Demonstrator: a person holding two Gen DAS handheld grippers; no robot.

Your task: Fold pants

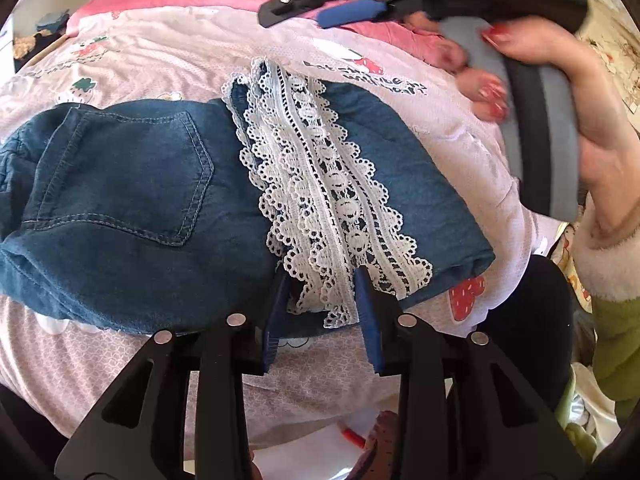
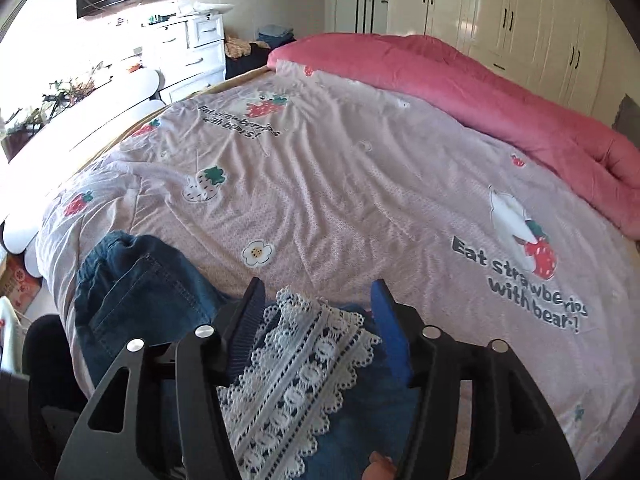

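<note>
Denim pants (image 1: 132, 208) with a white lace hem (image 1: 332, 216) lie folded mid-frame on the pink bedspread (image 1: 168, 64). Only the left wrist view shows the right gripper (image 1: 360, 10) at top, jaws parted. Only the right view shows wardrobes (image 2: 500, 12). Left gripper (image 1: 322, 284) straddles the lace, spread, gripping nothing.

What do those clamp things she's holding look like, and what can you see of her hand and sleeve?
Each gripper is black plastic with triangular cut-outs, round silver pins and two blue ribbed fingers: the left gripper, and the right gripper with its grey grip. Her right hand has red-painted nails, a fluffy pale-pink cuff and a green sleeve.
</note>
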